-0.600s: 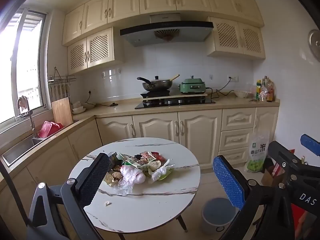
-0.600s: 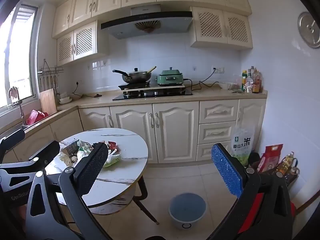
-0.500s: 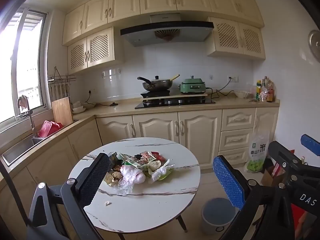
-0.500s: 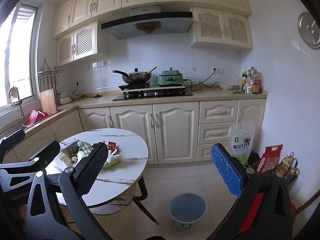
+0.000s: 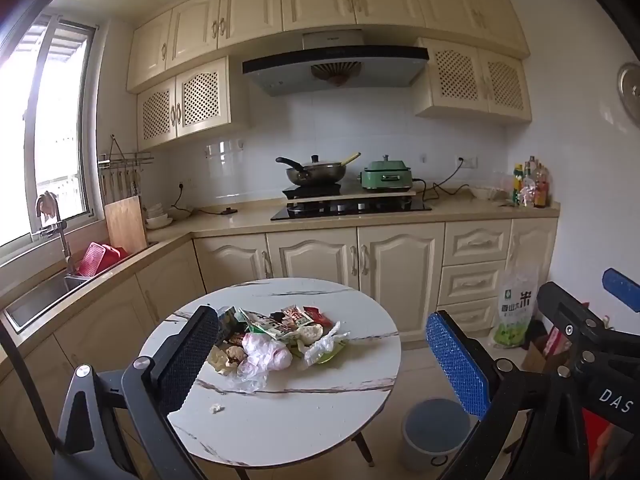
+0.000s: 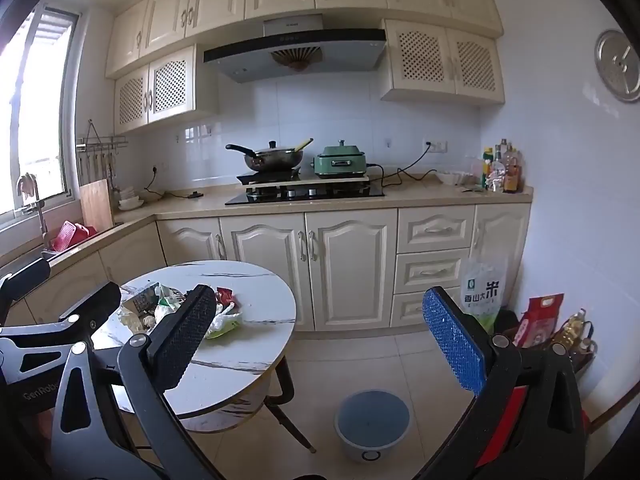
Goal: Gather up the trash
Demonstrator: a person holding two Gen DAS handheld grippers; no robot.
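Note:
A pile of trash, wrappers and crumpled plastic bags, lies on a round white marble table. It also shows in the right wrist view. A small white scrap lies apart near the table's front. A grey trash bin stands on the floor to the table's right, also in the right wrist view. My left gripper is open and empty, held back above the table's near side. My right gripper is open and empty, over the floor right of the table.
Cream kitchen cabinets and a counter with a stove run behind the table. A sink is at the left. A rice bag and bottles stand on the floor by the right wall.

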